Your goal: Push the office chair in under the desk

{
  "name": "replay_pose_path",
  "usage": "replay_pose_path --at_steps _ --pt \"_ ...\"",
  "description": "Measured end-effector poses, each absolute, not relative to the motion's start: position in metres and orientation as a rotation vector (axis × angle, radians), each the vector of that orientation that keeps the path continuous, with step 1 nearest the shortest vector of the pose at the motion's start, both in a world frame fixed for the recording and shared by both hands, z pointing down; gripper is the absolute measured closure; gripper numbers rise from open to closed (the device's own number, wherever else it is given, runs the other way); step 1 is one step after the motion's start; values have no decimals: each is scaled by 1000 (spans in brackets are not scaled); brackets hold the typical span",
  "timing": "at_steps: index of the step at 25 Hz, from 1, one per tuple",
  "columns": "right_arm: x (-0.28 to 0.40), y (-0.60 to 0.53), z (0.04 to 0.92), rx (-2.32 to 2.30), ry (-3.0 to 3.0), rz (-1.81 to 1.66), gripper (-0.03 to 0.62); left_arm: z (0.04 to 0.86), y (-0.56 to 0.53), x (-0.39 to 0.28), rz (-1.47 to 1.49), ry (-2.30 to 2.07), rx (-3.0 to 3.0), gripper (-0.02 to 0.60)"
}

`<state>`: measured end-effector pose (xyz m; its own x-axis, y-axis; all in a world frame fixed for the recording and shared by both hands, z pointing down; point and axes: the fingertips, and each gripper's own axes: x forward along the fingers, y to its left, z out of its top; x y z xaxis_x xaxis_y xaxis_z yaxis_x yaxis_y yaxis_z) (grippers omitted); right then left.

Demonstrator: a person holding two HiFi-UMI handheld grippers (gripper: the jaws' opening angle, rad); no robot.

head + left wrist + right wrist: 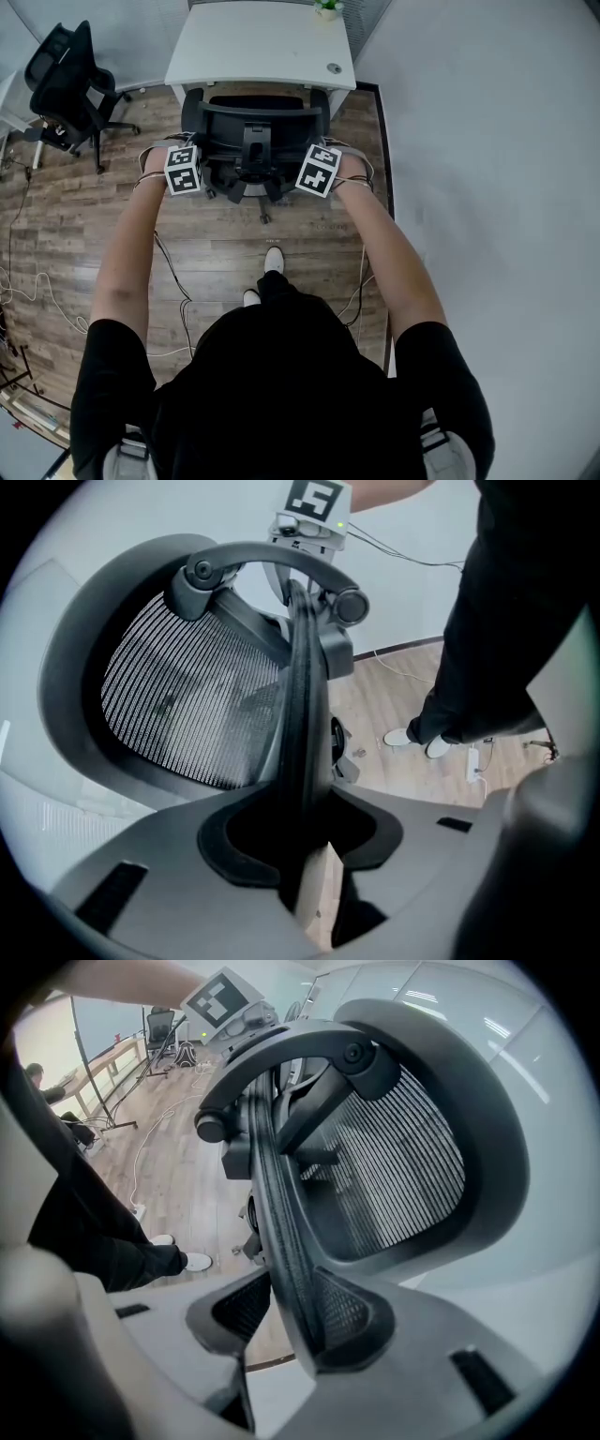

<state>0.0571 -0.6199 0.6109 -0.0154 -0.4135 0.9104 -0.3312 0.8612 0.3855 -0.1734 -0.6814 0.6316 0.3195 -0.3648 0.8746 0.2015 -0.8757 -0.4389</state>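
A black mesh office chair stands with its seat partly beneath the white desk, backrest towards me. My left gripper is at the backrest's left edge and my right gripper at its right edge. In the left gripper view the backrest's thin rim runs straight between the jaws of the left gripper, which are shut on it. The right gripper likewise clamps the rim, with the mesh panel to its right.
A second black chair stands at the far left. A small plant sits on the desk's back edge. A pale wall runs close along the right. Cables trail over the wooden floor, and my shoe is behind the chair.
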Motion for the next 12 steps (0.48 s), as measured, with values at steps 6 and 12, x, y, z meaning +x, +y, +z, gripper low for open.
replay_pose_path --at_steps 6,12 --pt "58 -625 606 599 -1615 -71 459 628 -685 -173 -1579 164 -2102 463" --pt "57 -632 610 612 -1639 -97 457 633 -697 -172 -1569 168 -2088 463"
